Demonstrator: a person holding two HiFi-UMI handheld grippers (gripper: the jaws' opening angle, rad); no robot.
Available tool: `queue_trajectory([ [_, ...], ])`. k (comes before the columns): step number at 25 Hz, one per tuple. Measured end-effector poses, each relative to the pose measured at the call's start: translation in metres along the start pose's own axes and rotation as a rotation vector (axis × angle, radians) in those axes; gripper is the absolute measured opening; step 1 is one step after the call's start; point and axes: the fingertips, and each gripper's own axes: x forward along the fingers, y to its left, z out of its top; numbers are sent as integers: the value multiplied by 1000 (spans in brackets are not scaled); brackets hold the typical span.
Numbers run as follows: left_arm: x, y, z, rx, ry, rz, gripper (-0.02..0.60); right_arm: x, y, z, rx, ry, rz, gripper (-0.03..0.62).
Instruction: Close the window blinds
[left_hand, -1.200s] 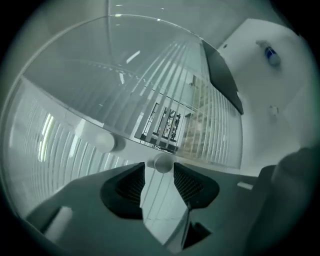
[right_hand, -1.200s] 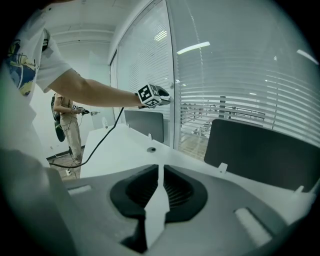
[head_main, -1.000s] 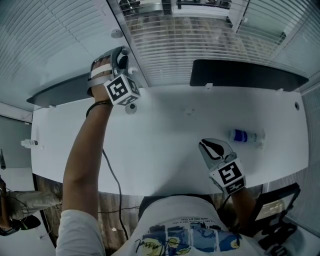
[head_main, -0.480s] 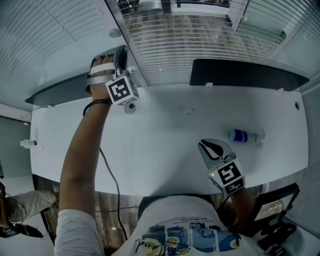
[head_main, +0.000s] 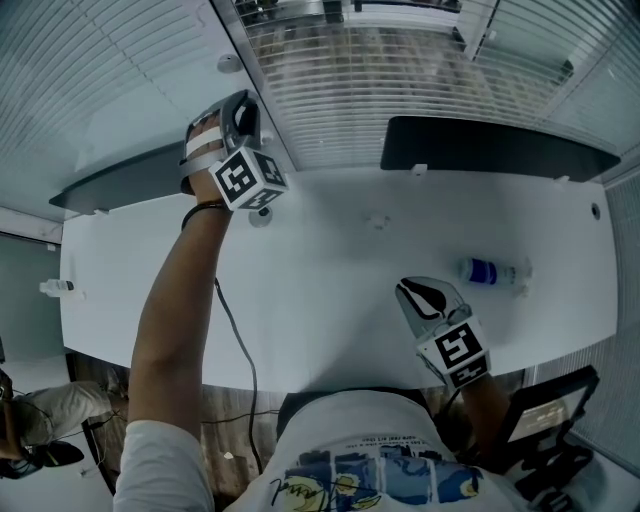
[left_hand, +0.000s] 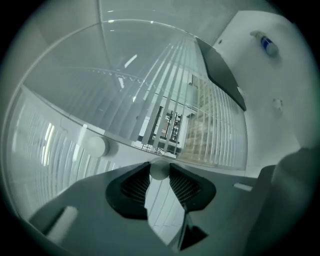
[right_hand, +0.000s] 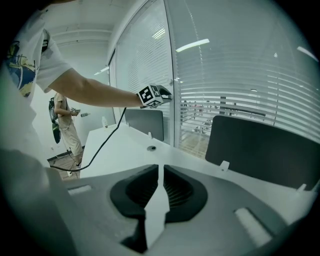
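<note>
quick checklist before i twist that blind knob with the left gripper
1. Grip on the knob: ok. The left gripper has its jaws closed on the small round white knob at their tips.
2. Right gripper out of the way: ok. The right gripper is shut and empty, low over the desk, apart from the window.
3. Blinds closed: not ok. The slats are open enough to show the outside.
4. Turn direction: cannot tell. Nothing in view marks it.
5. Cable slack: ok. The cable hangs loose below the left arm.
6. Bottle clear: ok. The bottle lies far from the knob.
</note>
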Motion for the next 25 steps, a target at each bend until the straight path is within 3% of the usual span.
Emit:
queue_trajectory([
  [8,-1,9,-2,-541,20,-27,124,0,0,0,3,1,-1,21],
  [19,-6,17,-8,-1071,-5,-31,123,0,0,1,8,-6,3,21],
  [25,-10,17,-10,-1432,-43,-60,123,-1,1,0,6,-7,6,21],
])
